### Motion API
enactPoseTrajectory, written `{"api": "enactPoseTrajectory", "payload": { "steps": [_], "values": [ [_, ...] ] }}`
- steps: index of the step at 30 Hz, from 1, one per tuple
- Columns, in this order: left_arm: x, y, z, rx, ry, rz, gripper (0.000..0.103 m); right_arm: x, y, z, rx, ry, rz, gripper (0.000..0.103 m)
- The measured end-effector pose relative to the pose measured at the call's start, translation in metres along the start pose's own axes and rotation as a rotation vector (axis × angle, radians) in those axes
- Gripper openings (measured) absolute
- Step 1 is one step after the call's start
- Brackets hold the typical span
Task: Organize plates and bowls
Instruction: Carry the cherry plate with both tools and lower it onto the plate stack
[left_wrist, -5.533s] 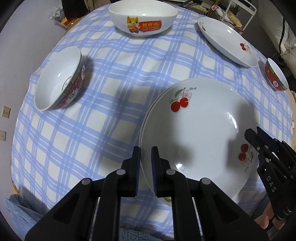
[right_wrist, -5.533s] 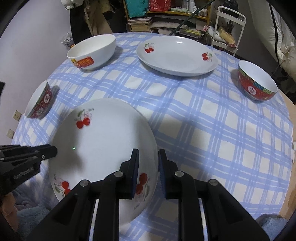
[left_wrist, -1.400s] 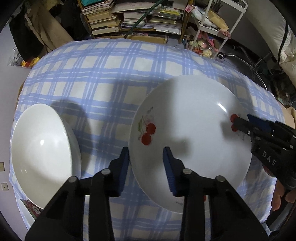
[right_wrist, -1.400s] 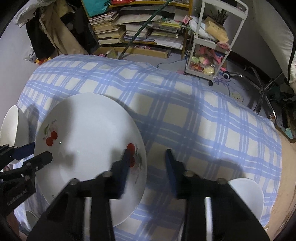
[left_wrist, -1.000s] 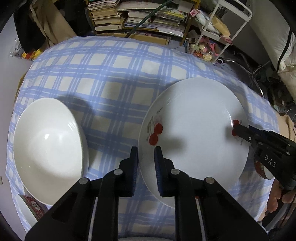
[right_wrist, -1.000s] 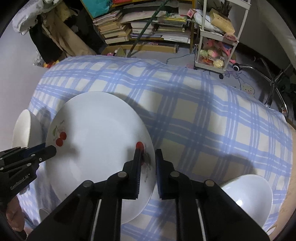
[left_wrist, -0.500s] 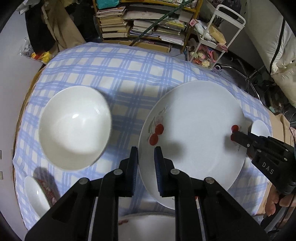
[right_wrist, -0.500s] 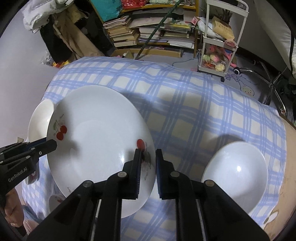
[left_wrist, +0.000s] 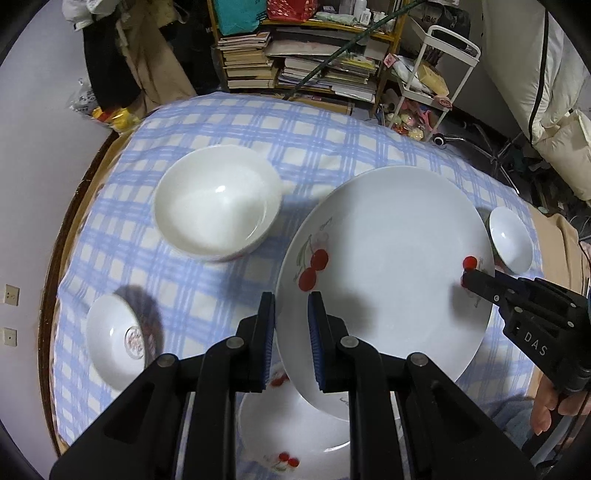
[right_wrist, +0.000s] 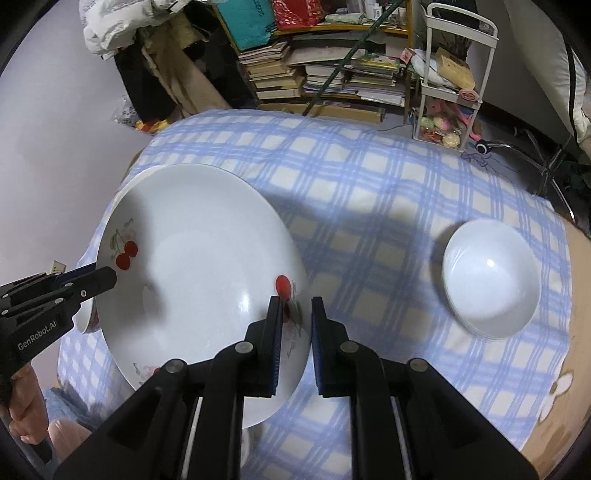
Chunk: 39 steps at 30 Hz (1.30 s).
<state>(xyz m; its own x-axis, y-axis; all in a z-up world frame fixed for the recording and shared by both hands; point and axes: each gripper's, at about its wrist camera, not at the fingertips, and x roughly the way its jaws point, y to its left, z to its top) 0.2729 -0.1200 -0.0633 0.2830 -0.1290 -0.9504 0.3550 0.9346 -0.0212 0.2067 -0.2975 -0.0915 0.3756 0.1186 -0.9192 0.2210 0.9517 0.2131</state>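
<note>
A white plate with red cherries (left_wrist: 388, 258) hangs tilted above the checked tablecloth, held by two opposite rims. My left gripper (left_wrist: 290, 306) is shut on its left rim, beside the cherry pair. My right gripper (right_wrist: 295, 306) is shut on the right rim, and its tip (left_wrist: 471, 277) shows at the plate's far side in the left wrist view. Under the plate's near edge lies a second cherry plate (left_wrist: 295, 435). A large white bowl (left_wrist: 218, 218) stands to the left on the cloth.
Two small bowls stand on the cloth, one at the left (left_wrist: 118, 332) and one at the right (right_wrist: 491, 280). The round table's edge (left_wrist: 55, 258) curves along the left. Stacked books (left_wrist: 314, 70) and a white cart (left_wrist: 436, 74) stand on the floor behind.
Both grippers shut on the far plate's rims, then rose and drew back towards the near side with it. The bowls and the second plate have come into view below.
</note>
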Motion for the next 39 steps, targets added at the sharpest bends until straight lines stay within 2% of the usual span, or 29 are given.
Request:
{"api": "enactPoseTrajectory", "payload": {
  "steps": [9,19,28,39],
  "values": [
    [-0.008,0.02,-0.052,-0.019,0.005,0.042,0.017,-0.009,0.031,-0.043,-0.028,-0.018,0.018,0.016],
    [0.002,0.05,-0.105,-0.088,0.033,0.032,0.017,-0.007,0.061,-0.086,-0.053,-0.055,0.013,0.016],
    [0.007,0.067,-0.131,-0.12,0.038,0.016,0.017,-0.005,0.082,-0.105,-0.097,-0.064,-0.013,0.016],
    [0.008,0.062,-0.141,-0.097,0.037,0.041,0.017,0.01,0.077,-0.121,-0.083,-0.046,0.001,0.016]
  ]
}}
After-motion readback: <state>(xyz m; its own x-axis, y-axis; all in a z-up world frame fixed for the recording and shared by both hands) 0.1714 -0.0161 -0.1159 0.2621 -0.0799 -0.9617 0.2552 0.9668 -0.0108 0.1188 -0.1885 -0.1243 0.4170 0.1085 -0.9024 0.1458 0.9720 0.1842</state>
